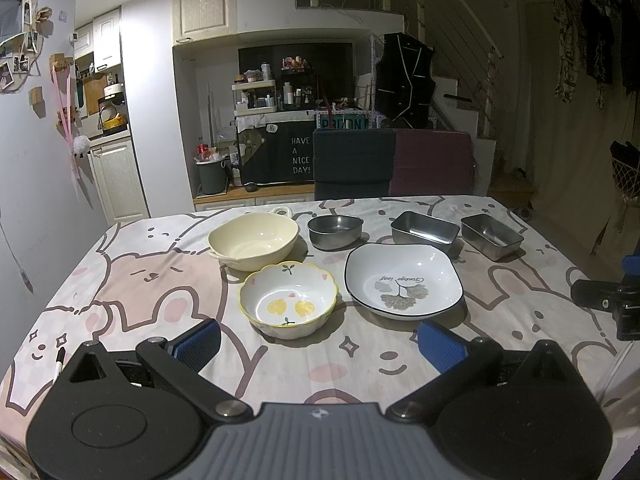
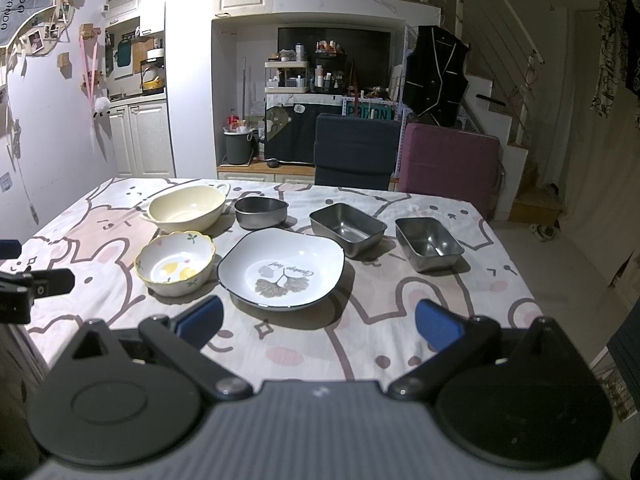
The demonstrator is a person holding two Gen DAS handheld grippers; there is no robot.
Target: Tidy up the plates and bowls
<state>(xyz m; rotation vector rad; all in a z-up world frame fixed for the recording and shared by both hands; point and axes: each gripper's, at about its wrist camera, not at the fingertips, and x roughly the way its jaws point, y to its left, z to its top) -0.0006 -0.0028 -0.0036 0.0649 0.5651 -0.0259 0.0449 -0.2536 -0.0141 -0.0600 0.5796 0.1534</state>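
Note:
On the cartoon tablecloth sit a cream two-handled bowl, a scalloped lemon-print bowl, a white square plate with a leaf print, a round steel bowl and two rectangular steel trays. My left gripper hovers open just short of the lemon bowl and plate. My right gripper is open too, near the plate's front rim. Neither holds anything.
Two chair backs, navy and maroon, stand behind the far table edge. The other gripper shows at the right edge of the left wrist view and at the left edge of the right wrist view. A wall runs along the left.

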